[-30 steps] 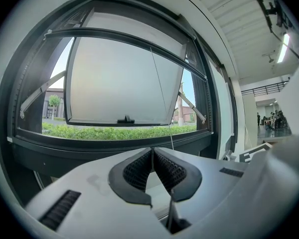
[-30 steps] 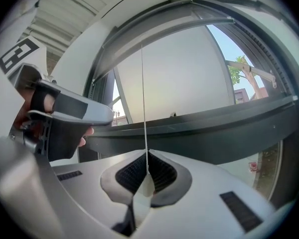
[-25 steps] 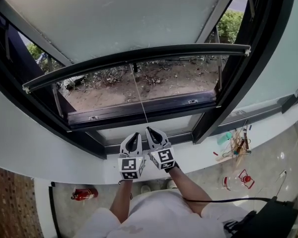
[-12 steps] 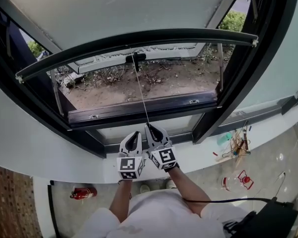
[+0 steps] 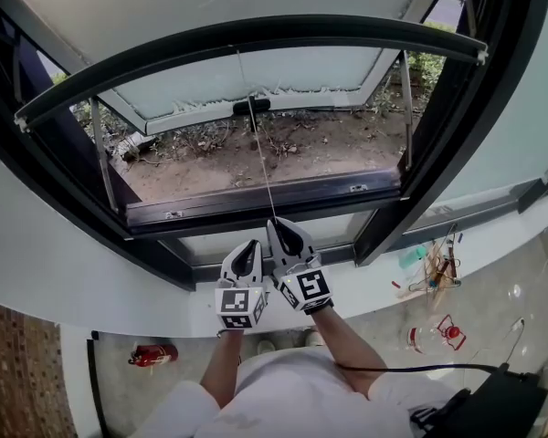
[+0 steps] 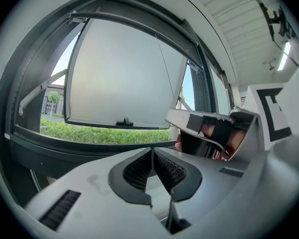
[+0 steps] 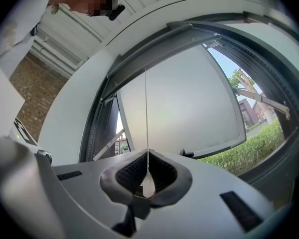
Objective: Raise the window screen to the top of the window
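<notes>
Window frame [image 5: 457, 153] black. Window screen [image 5: 256, 36] bar black, mesh pale grey. Pull cord [image 5: 263, 167] white. Left tongs [image 5: 248, 246] and right tongs [image 5: 276, 226] light grey, black ribbed pads, white cubes with black square markers. Brick wall [image 5: 18, 372] brown. Hedge [image 6: 104, 133] green.

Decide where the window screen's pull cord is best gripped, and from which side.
Pinch the pull cord low down, coming from below with jaws on either side: it is thin and runs taut down from the screen bar. The right gripper is shut on it.

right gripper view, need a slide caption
Right gripper shut on the screen's pull cord, open window pane beyond.
</notes>
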### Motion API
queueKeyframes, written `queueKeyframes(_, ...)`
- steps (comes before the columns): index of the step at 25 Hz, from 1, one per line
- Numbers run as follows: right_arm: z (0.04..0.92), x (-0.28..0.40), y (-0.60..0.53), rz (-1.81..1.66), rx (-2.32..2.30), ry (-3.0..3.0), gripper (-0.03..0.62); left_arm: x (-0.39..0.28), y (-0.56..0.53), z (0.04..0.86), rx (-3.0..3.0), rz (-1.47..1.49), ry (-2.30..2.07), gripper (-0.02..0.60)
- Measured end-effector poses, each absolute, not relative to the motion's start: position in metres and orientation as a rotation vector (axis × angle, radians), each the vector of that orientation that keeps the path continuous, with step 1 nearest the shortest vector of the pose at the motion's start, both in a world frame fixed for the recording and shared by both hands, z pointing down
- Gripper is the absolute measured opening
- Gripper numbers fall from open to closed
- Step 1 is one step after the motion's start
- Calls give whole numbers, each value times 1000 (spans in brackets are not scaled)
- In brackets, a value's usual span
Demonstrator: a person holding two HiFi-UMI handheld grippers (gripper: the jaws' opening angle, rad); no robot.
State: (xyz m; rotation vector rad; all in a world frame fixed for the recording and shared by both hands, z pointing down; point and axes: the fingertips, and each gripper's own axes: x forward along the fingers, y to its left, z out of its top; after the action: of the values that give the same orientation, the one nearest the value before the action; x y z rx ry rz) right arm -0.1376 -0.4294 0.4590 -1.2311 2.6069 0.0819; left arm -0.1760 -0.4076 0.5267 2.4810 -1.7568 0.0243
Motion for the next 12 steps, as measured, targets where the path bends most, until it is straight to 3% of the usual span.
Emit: queueKeyframes(12,404,-146,-421,199,-1081,2568,0,-181,-414,530,2472,23,-1759,14)
